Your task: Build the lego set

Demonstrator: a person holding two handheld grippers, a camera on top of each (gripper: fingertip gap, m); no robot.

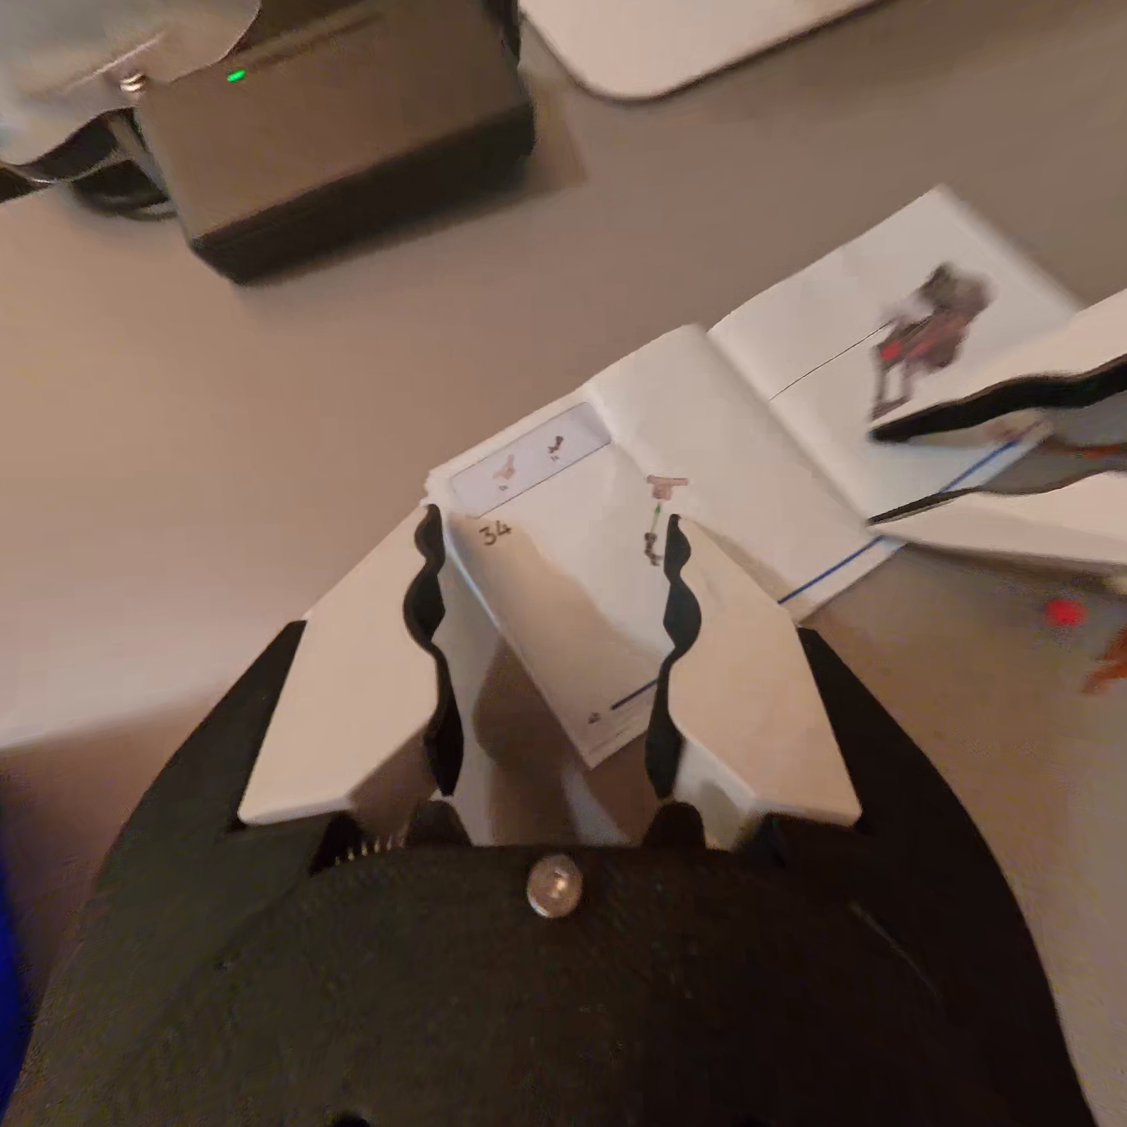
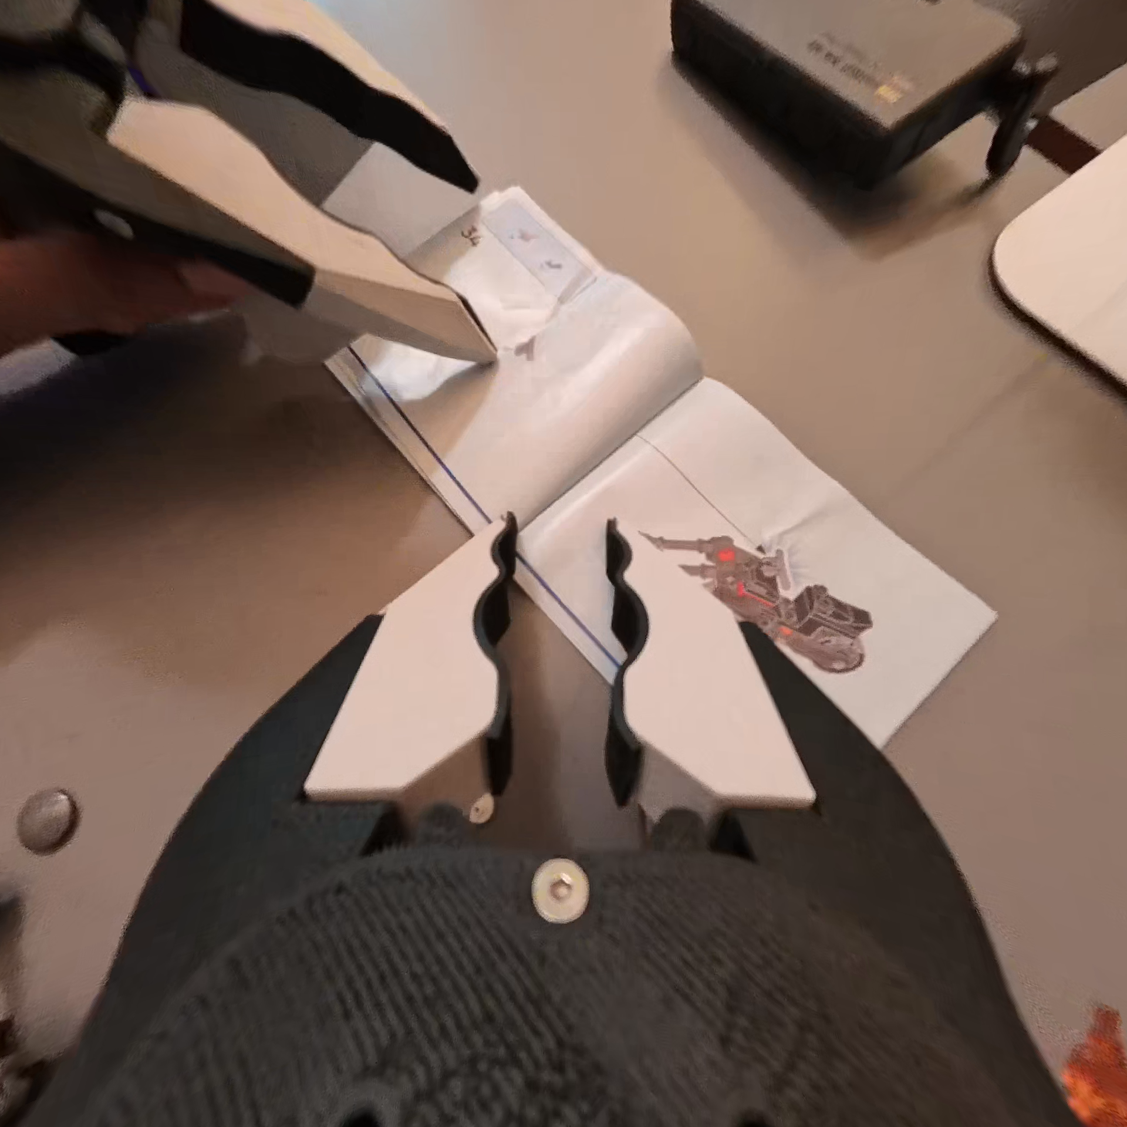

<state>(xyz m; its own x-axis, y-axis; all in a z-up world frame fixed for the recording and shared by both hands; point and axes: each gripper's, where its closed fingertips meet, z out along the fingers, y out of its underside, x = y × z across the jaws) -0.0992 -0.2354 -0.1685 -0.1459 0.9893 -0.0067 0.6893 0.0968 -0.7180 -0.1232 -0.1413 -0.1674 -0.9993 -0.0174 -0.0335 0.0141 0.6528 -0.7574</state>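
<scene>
both grippers pin the instruction booklet flat

the lego instruction booklet [image 1: 701, 451] lies open on the tan surface [image 1: 244, 488], and both tools are on it, which reads as holding the pages down so the spread stays open for the next build step. the left gripper [image 1: 552, 524] has its jaws well apart, empty, tips resting over the left-hand page; in the right wrist view the same gripper [image 2: 482, 274] comes in from 10 o'clock and one tip presses into the paper, which crumples a little under it. the right gripper [image 2: 561, 527] has its jaws apart too, narrower, clamped on nothing, straddling the bottom edge of the right-hand page near the blue line; whether it touches the paper i cannot tell.

the pages curve up at the spine, so i judge the booklet would spring shut if let go.

writing: the left page carries a step number and a small parts box with two piece drawings; the right page shows a dark model with red accents. i leave the printed wording aside. a dark box-shaped device [image 1: 341, 140] with a green light sits at 11 o'clock in the left wrist view; its top bears lettering, too blurred to make out.

the bricks themselves are barely in view: a blurred red and orange piece [image 1: 1091, 640] at 3 o'clock in the left wrist view, well apart from the booklet. a white rounded object [image 2: 1073, 293] sits at 2 o'clock in the right view.
</scene>
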